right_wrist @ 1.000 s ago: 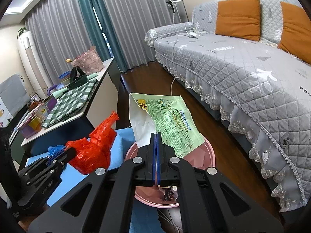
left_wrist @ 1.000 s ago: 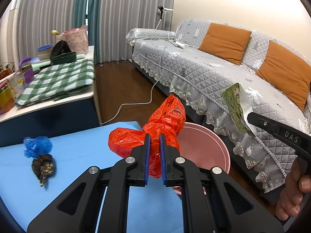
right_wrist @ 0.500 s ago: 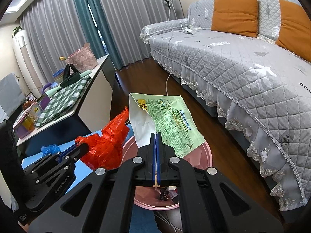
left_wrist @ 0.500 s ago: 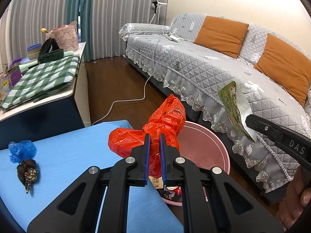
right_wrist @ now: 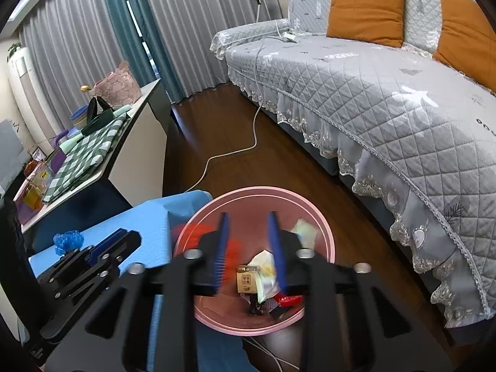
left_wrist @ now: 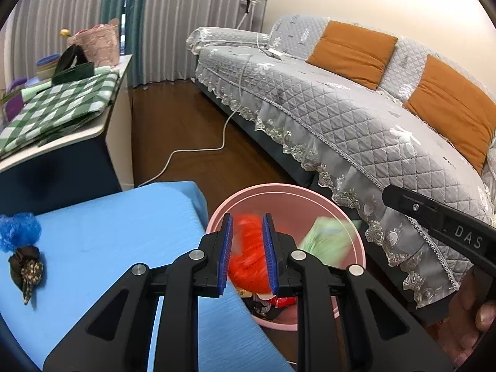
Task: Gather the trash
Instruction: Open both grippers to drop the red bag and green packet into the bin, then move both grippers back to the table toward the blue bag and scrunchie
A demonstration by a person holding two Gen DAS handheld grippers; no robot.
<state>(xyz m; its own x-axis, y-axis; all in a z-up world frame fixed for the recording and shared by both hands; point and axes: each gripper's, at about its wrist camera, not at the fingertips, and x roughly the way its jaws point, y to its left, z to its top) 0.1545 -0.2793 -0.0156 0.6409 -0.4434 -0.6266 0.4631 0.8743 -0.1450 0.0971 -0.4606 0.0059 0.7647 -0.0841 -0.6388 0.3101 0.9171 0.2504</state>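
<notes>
Both grippers hang over the pink bin [left_wrist: 356,235] with their fingers spread apart and gripping nothing. Between the fingers [left_wrist: 225,257] of the left gripper [left_wrist: 247,259] a red bag [left_wrist: 249,263] shows as a blur, loose in the bin's mouth. Beside it a green wrapper [left_wrist: 325,241] is blurry too, also in the bin. The right gripper [right_wrist: 249,252] is open above the same bin, and under it lie a small brown box [right_wrist: 247,282], some white paper [right_wrist: 263,266] and dark scraps at the bottom. So the step in hand looks like the drop: both bits of trash are let go into the bin. The bin sits on the floor, just beside the blue desk [left_wrist: 108,229] and near the sofa [left_wrist: 341,108]. On the desk's far left side a blue lump [left_wrist: 20,232] and a dark lump [left_wrist: 26,263] touch each other. Those look like the trash left to get. Next, a gripper should likely swing back over the desk, fingers wide, come down around one lump and squeeze.
</notes>
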